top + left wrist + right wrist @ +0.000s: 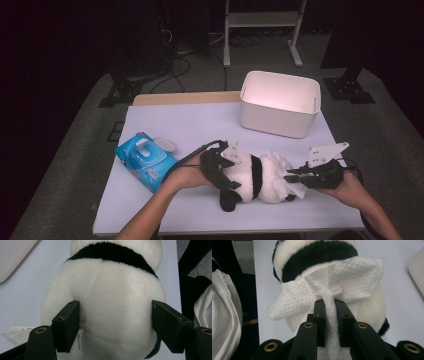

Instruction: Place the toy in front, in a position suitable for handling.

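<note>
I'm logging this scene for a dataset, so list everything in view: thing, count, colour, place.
plush panda: one, black and white, lying at the table's near edge between both grippers
wet wipe: one, white, draped on the panda
wipes pack: one, blue, lid open, left of the panda
bin: one, white, far right of the table
table: one, pale top
frame: one, white, on the floor behind
left gripper: black, jaws pressed into the panda
right gripper: black, pinching the wipe
forearms: two, entering from below
</note>
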{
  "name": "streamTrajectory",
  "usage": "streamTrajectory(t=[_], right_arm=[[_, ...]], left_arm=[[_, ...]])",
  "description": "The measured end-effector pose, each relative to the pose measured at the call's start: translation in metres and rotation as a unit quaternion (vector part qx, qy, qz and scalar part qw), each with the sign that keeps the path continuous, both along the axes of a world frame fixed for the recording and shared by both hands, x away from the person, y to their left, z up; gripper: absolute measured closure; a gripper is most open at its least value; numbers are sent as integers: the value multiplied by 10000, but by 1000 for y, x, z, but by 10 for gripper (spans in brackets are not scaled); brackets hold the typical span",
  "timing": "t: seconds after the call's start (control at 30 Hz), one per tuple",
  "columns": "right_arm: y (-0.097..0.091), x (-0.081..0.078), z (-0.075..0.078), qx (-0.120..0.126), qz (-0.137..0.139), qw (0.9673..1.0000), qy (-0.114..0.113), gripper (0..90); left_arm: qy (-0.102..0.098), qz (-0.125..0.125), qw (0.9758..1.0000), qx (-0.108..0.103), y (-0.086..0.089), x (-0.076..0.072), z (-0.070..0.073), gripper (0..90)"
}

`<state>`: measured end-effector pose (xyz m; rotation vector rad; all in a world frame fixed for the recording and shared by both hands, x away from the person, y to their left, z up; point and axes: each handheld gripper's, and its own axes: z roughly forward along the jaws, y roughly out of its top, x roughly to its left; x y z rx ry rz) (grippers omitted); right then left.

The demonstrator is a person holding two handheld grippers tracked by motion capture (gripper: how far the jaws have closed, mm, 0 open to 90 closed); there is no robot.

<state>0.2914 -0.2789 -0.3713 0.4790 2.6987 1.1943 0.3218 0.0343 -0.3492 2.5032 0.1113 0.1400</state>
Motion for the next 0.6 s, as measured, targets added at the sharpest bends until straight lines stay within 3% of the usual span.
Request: streamTrajectory(t=[0.07,0.17,0.2,0.3,0.5,0.6], right_arm=[[-6,-2,-3,11,-94,10000,5,798],[-7,-3,-2,19,-151,9999,-72,798],[-7,-1,0,56,-127,9999,-91,798],[0,1,2,74,-32,9999,-108,798],[22,7,4,92,251,9995,-151,797],[31,7,6,67,367,9992,-169,797]], left_arm=[[-32,-29,9998,-190,1,3,9,238],[-88,56,9998,-192,1,6,12,235],[-74,53,9999,-72,0,9,11,236],[41,13,10000,-34,-2,11,6,238],[7,-31,9999,120,-2,6,1,247],[24,-10,10000,81,1,5,0,252]])
